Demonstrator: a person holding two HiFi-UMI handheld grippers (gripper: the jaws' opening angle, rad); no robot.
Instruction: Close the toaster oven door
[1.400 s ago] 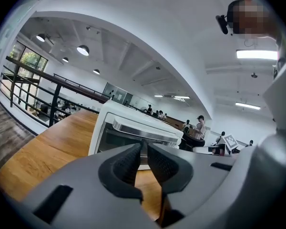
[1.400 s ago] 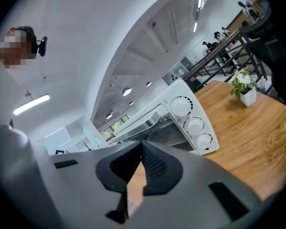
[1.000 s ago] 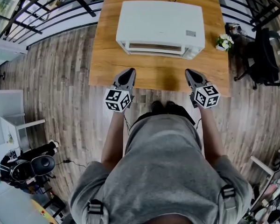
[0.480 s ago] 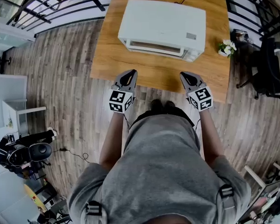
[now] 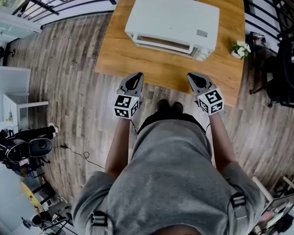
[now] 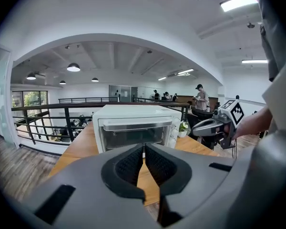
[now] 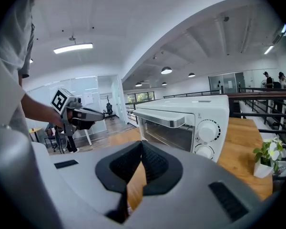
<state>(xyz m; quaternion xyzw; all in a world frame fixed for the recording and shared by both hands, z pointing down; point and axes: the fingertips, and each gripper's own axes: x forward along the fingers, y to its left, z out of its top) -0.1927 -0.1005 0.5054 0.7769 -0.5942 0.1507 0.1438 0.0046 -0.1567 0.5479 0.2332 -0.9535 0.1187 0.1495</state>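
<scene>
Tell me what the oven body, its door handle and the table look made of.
Oven body: probably painted sheet metal, matte white, going by its flat panels and crisp edges; it could be plastic.
Door handle: brushed metal or metal-look plastic, silvery with soft highlights.
Table: wood or wood veneer, warm orange with visible grain and a satin sheen.

A white toaster oven [image 5: 172, 23] with a silver door handle [image 7: 163, 119] is pictured on a honey-brown, wood-grained desk [image 5: 132, 62]. The floor [image 5: 68, 82] is laid in streaked grey-brown planks. Black-and-white square markers are carried on the grey left gripper [image 5: 135, 76] and right gripper [image 5: 191, 76], whose fingers [image 6: 130, 166] are black. A grey shirt [image 5: 171, 180] is worn; the railing [image 5: 63, 4] is black.
</scene>
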